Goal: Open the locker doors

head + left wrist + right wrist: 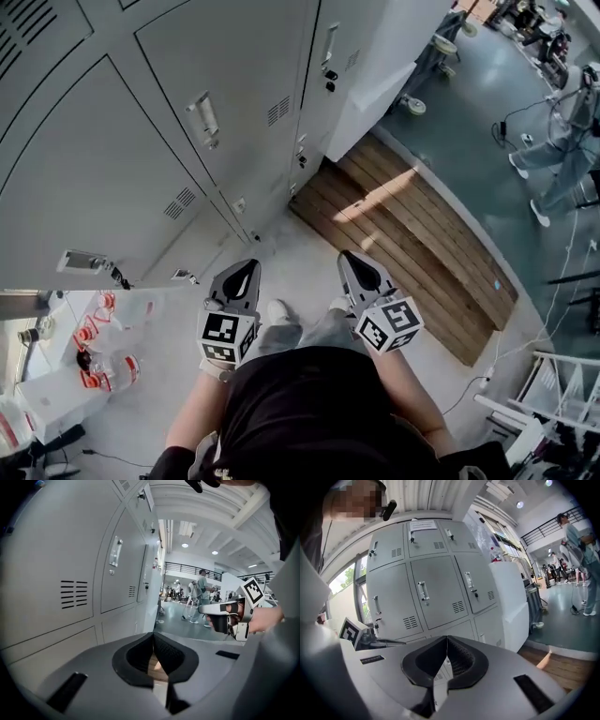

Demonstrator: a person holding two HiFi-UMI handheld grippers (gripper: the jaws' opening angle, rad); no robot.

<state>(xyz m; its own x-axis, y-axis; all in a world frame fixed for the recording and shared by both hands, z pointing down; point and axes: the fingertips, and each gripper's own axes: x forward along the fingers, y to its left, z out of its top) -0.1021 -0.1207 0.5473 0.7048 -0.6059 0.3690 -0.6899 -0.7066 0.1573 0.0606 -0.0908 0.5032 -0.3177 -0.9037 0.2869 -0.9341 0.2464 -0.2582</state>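
Note:
A bank of grey lockers (pixel 141 122) fills the upper left of the head view, all doors closed, each with a metal handle (pixel 203 116) and a vent. My left gripper (pixel 242 270) and right gripper (pixel 354 261) are held side by side in front of the person, away from the doors, both shut and empty. In the left gripper view, my left gripper (pixel 153 635) runs alongside the lockers, with a handle (pixel 116 551) to the upper left. My right gripper (pixel 446 639) faces the lockers (pixel 436 592) squarely from a distance, its jaws together.
A wooden slat platform (pixel 412 244) lies on the floor right of the lockers, beside a white cabinet (pixel 394 56). Water bottles (pixel 103 347) stand on a white surface at lower left. People (pixel 562 141) stand far right, with cables and a white rack (pixel 562 403).

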